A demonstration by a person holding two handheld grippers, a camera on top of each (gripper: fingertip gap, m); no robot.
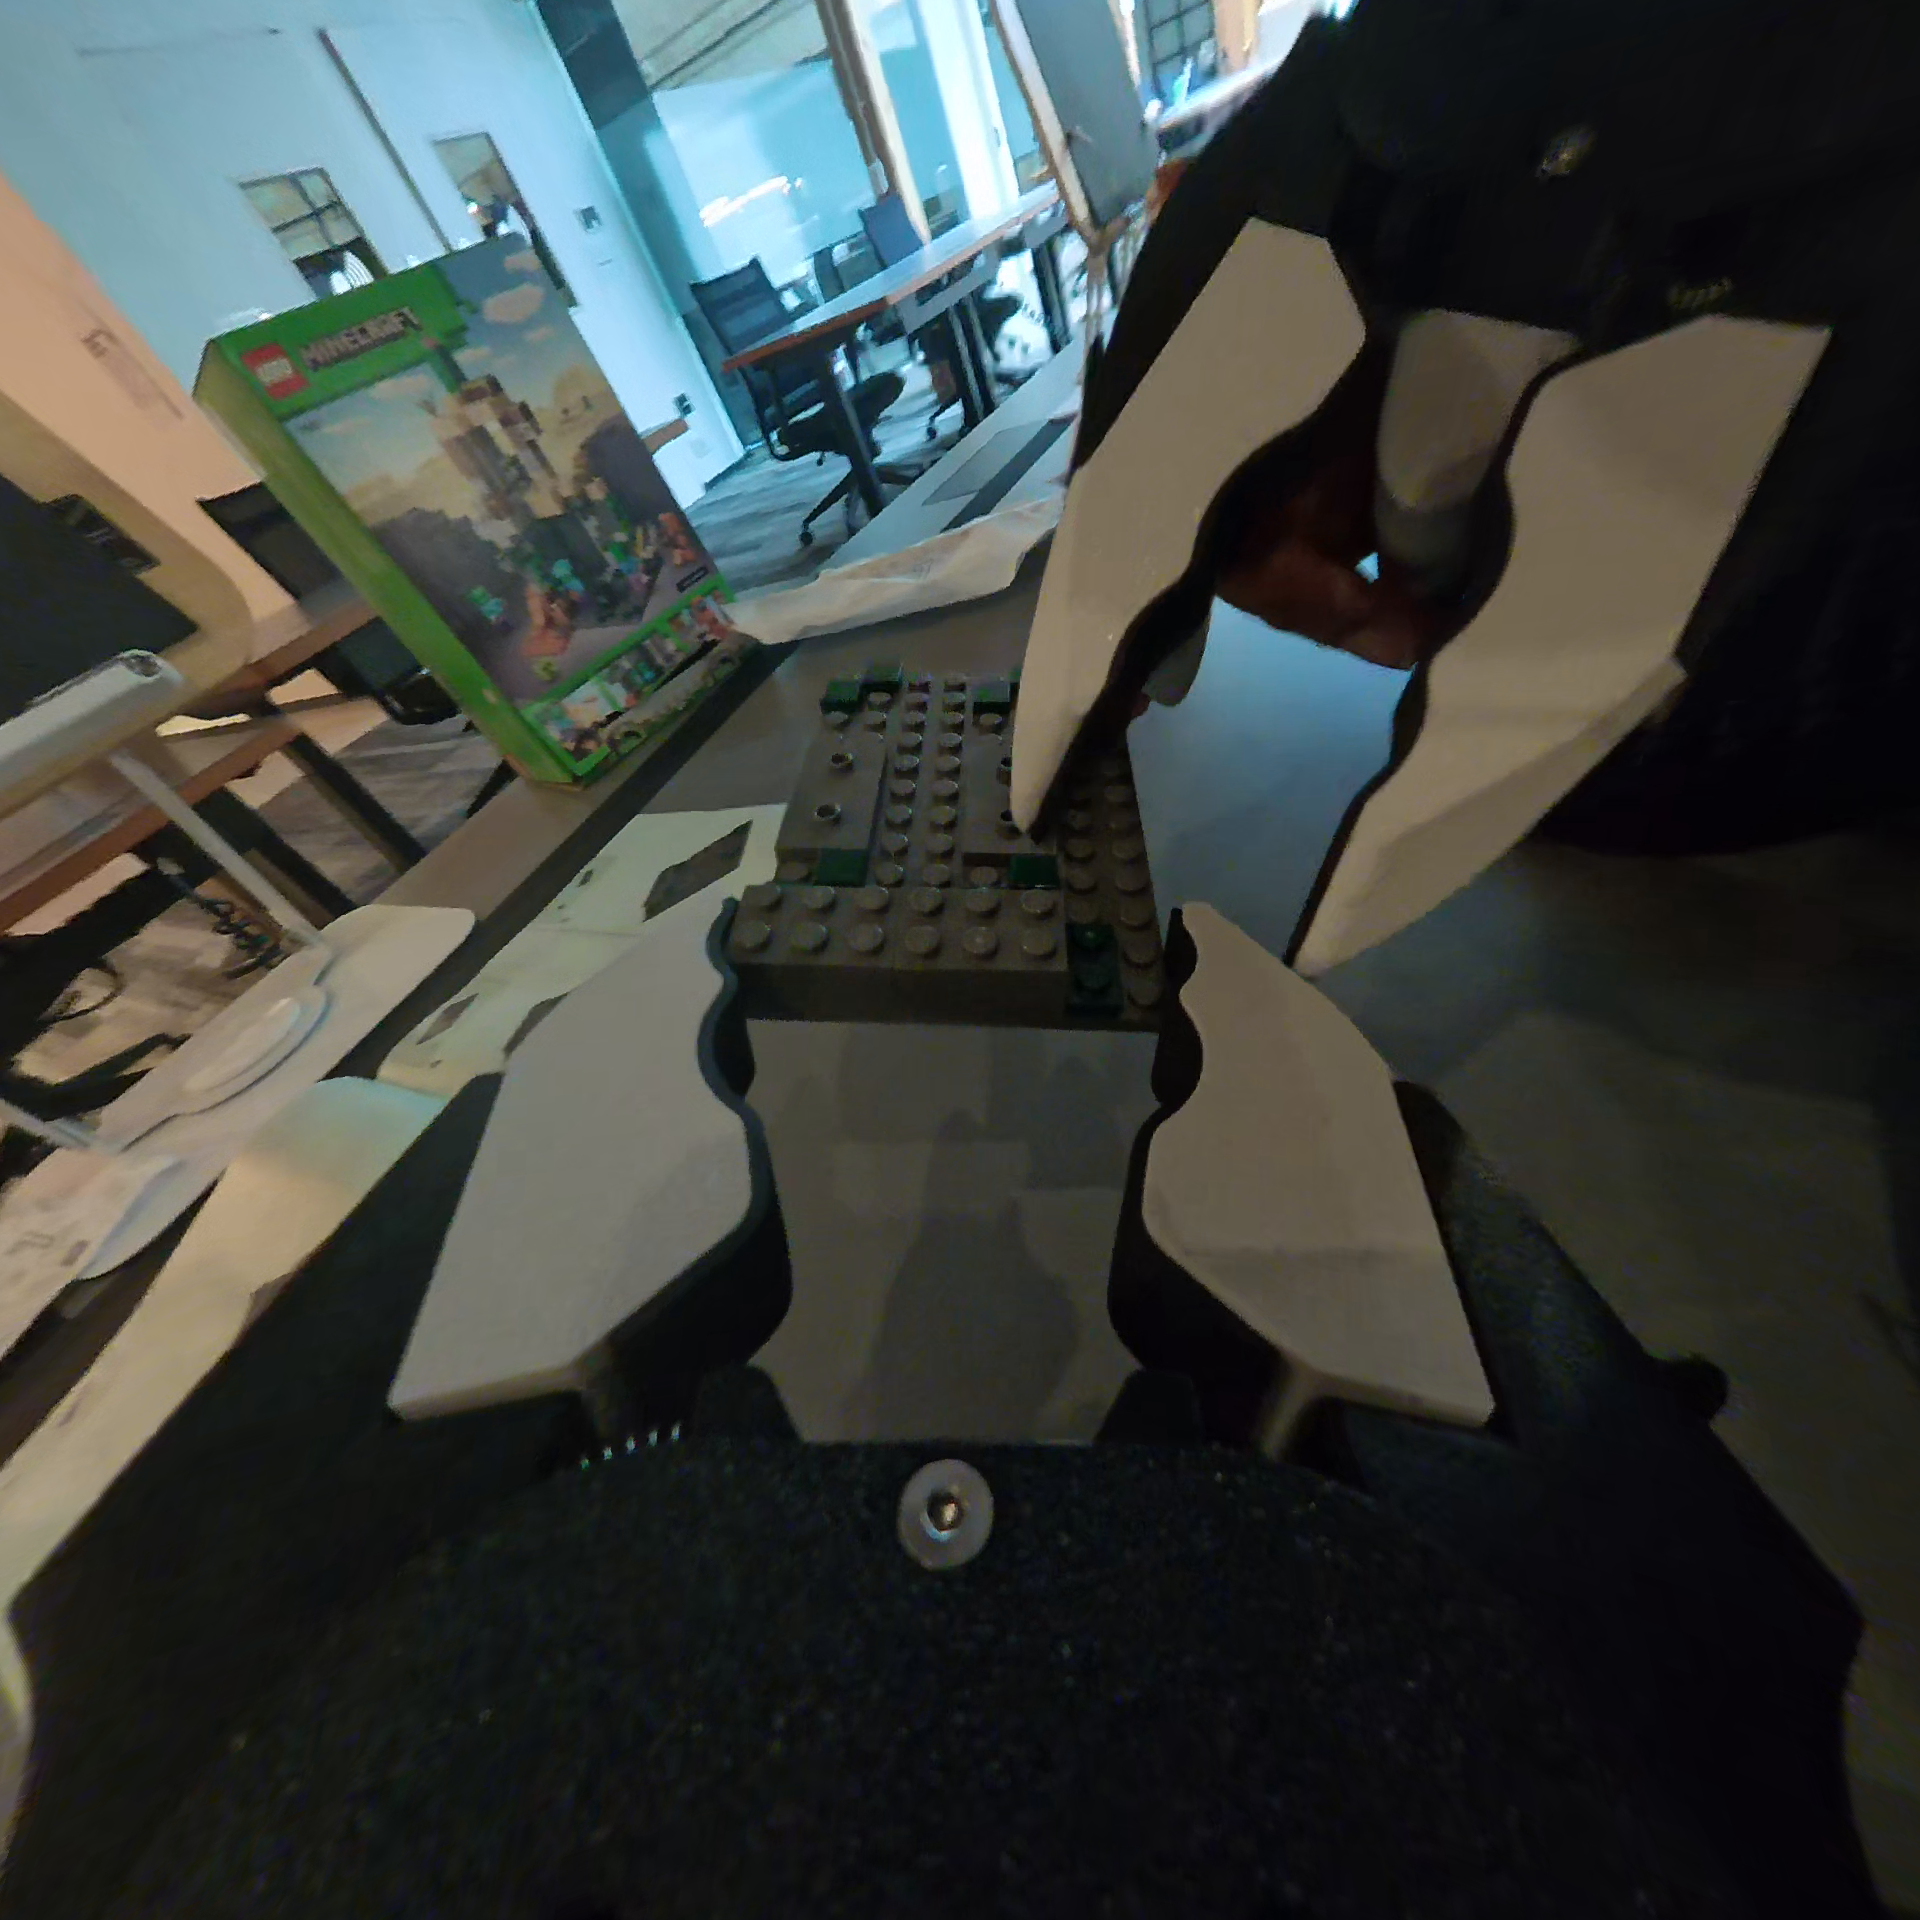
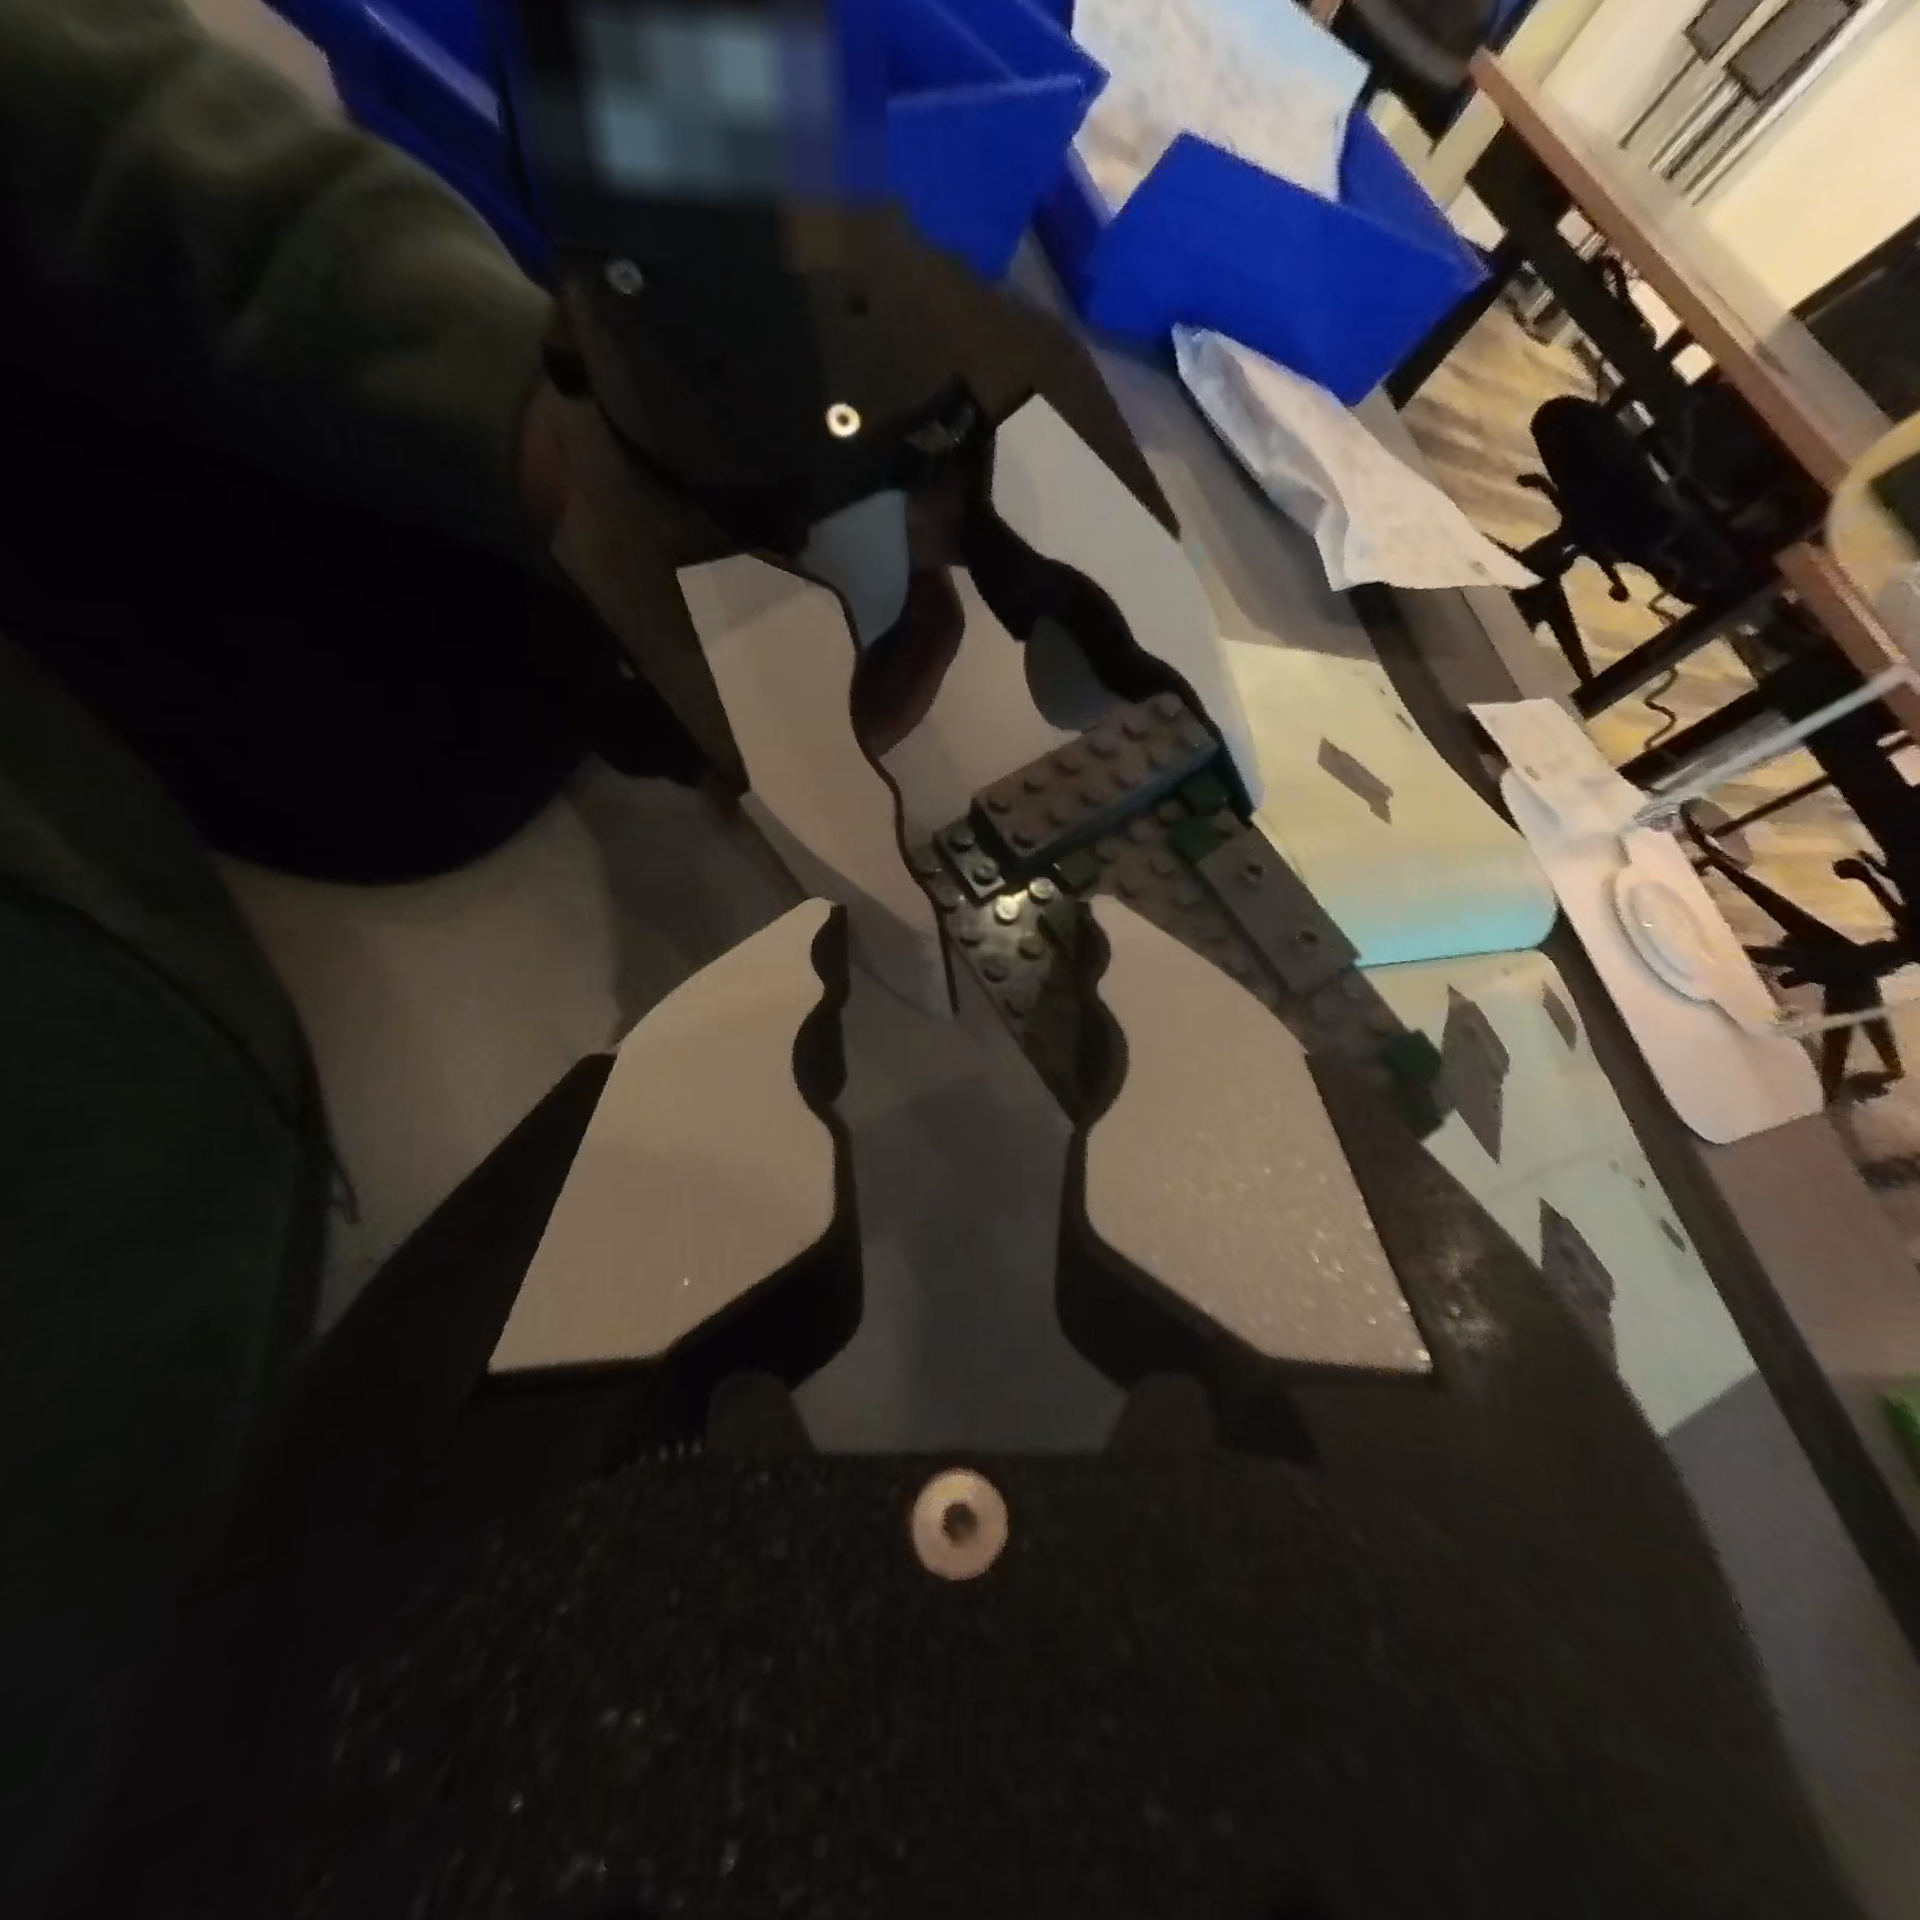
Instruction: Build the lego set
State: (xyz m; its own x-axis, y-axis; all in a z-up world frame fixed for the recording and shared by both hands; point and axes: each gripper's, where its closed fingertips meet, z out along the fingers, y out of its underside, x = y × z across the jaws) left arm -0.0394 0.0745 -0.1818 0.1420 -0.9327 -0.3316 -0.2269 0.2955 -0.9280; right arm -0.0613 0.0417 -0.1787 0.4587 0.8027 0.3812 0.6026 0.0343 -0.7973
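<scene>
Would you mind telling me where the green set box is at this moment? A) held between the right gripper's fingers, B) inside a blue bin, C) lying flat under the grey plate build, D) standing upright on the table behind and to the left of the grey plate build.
D: in the left wrist view the green set box stands upright on the table, behind and left of the grey plate build, with no gripper touching it.
</scene>
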